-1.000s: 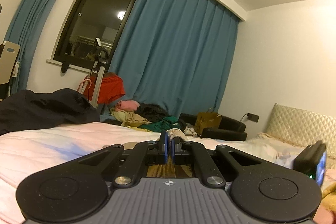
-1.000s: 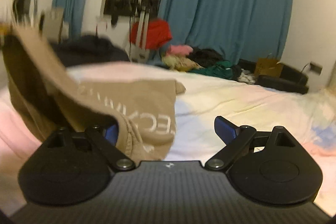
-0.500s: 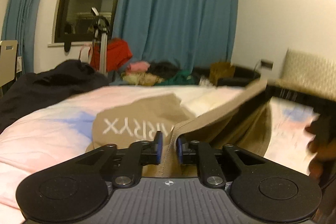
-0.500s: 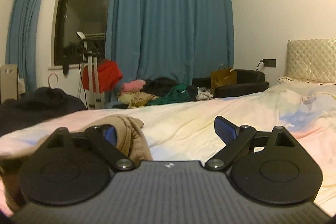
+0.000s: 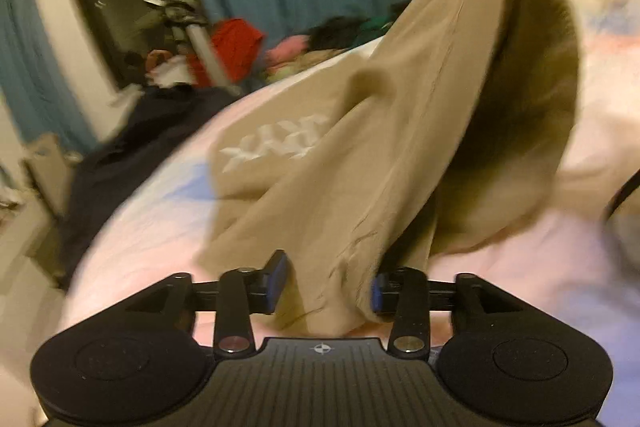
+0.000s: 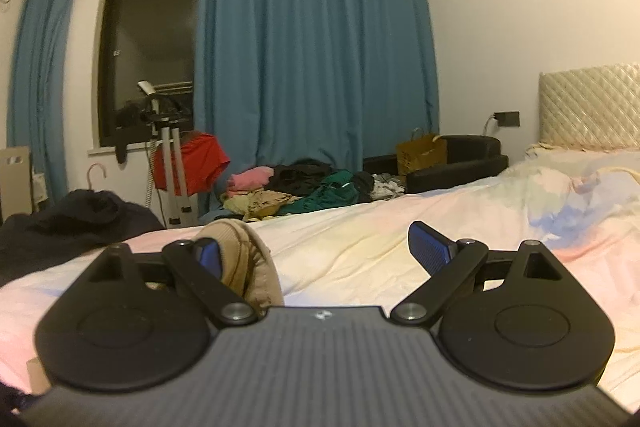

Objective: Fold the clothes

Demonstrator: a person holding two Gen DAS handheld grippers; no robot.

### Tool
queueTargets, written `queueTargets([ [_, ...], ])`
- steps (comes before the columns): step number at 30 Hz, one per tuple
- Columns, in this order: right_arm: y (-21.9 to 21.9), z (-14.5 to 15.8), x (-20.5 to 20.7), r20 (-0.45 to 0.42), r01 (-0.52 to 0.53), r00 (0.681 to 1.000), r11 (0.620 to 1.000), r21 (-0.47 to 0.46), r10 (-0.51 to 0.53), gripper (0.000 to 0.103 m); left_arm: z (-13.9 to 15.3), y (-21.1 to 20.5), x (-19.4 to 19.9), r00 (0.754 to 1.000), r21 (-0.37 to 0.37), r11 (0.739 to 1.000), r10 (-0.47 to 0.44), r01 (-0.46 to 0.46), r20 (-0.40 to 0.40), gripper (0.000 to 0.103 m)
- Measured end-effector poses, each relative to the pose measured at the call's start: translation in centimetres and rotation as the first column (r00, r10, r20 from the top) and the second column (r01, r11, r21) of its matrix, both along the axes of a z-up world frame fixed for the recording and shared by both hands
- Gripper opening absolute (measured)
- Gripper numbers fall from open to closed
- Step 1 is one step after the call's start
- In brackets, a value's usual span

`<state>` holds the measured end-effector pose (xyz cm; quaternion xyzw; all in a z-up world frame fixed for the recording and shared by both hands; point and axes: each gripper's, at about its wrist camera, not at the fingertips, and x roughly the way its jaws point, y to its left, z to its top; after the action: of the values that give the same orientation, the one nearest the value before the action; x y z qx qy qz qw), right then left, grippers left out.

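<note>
A tan garment [image 5: 360, 163] with white lettering hangs stretched from the upper right of the left wrist view down to my left gripper [image 5: 326, 281]. The left gripper's jaws stand partly apart with a fold of the tan cloth lying between them, against the right finger. The view is blurred. In the right wrist view my right gripper [image 6: 316, 251] is wide open; a bunched edge of the tan garment [image 6: 248, 259] rests beside its left finger [image 6: 210, 253], not clamped.
A bed [image 6: 400, 239] with a pale pastel duvet lies under both grippers. A dark garment [image 6: 76, 219] lies on its left. Beyond are a clothes pile [image 6: 304, 191], a tripod [image 6: 172, 163], a black sofa [image 6: 460, 163], blue curtains and the headboard [image 6: 588, 107].
The left gripper's jaws have parted from shut on the tan cloth, and its view has swung and tilted. The right gripper stays open, with the cloth now bunched by its left finger.
</note>
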<state>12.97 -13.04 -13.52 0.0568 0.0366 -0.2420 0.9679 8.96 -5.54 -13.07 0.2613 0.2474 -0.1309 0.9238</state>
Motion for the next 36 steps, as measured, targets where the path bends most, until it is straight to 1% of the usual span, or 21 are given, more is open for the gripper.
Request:
queueTargets([
  [1,-0.2,0.0,0.0,-0.004,0.000,1.000,1.000,0.002,0.000,0.092,0.3,0.3,0.1,0.999,-0.011,0.999,0.034,-0.034,0.028,0.051],
  [2,-0.4,-0.1,0.2,-0.017,0.001,1.000,1.000,0.005,-0.001,0.092,1.0,1.0,0.3,0.997,-0.064,0.996,0.070,-0.067,0.045,0.051],
  [4,-0.9,-0.3,0.7,-0.059,-0.001,0.998,1.000,0.018,0.002,0.092,2.4,2.6,0.8,0.987,-0.176,0.976,0.144,-0.130,0.071,0.051],
  [6,-1.4,-0.8,1.4,-0.109,-0.014,0.994,0.999,0.049,0.019,0.092,4.1,4.5,1.2,0.976,-0.309,0.937,0.200,-0.164,0.087,0.052],
  [8,-1.5,-1.4,2.3,-0.177,-0.050,0.982,0.996,0.072,0.062,0.092,5.4,5.9,1.3,0.965,-0.393,0.901,0.240,-0.183,0.101,0.052],
  [11,-0.7,-2.7,3.8,-0.286,-0.118,0.948,0.989,0.084,0.137,0.092,6.8,7.5,1.5,0.959,-0.490,0.852,0.266,-0.184,0.103,0.052],
  [12,-0.2,-3.2,4.2,-0.323,-0.143,0.932,0.986,0.085,0.163,0.092,7.0,7.7,1.5,0.959,-0.504,0.843,0.268,-0.186,0.094,0.052],
  [15,1.3,-4.9,5.6,-0.437,-0.225,0.867,0.971,0.085,0.239,0.092,7.6,8.3,1.6,0.959,-0.544,0.816,0.275,-0.196,0.068,0.052],
  [16,1.8,-5.4,5.9,-0.471,-0.250,0.842,0.964,0.091,0.263,0.092,7.8,8.4,1.6,0.959,-0.542,0.817,0.275,-0.196,0.068,0.052],
  [17,2.3,-5.8,6.1,-0.493,-0.267,0.825,0.959,0.091,0.276,0.092,7.9,8.4,1.5,0.959,-0.539,0.819,0.275,-0.196,0.069,0.052],
  [19,3.2,-6.5,6.3,-0.533,-0.297,0.792,0.951,0.090,0.298,0.092,8.1,8.4,1.3,0.958,-0.531,0.824,0.276,-0.196,0.074,0.052],
  [20,3.4,-6.6,6.3,-0.542,-0.308,0.783,0.947,0.089,0.306,0.092,8.1,8.4,1.1,0.958,-0.527,0.827,0.277,-0.196,0.078,0.052],
  [24,4.0,-6.7,6.1,-0.560,-0.319,0.770,0.945,0.076,0.305,0.092,8.2,8.5,0.9,0.955,-0.527,0.827,0.284,-0.196,0.091,0.052],
  [30,3.5,-7.0,6.5,-0.592,-0.307,0.749,0.948,0.085,0.296,0.092,8.3,9.2,1.1,0.946,-0.552,0.806,0.311,-0.214,0.087,0.054],
  [32,3.4,-7.2,6.5,-0.598,-0.302,0.746,0.949,0.088,0.292,0.092,8.3,9.3,1.0,0.944,-0.557,0.801,0.318,-0.220,0.085,0.054],
  [36,3.0,-7.3,6.4,-0.598,-0.289,0.748,0.952,0.095,0.287,0.092,8.4,9.2,0.9,0.942,-0.557,0.800,0.325,-0.224,0.088,0.054],
])
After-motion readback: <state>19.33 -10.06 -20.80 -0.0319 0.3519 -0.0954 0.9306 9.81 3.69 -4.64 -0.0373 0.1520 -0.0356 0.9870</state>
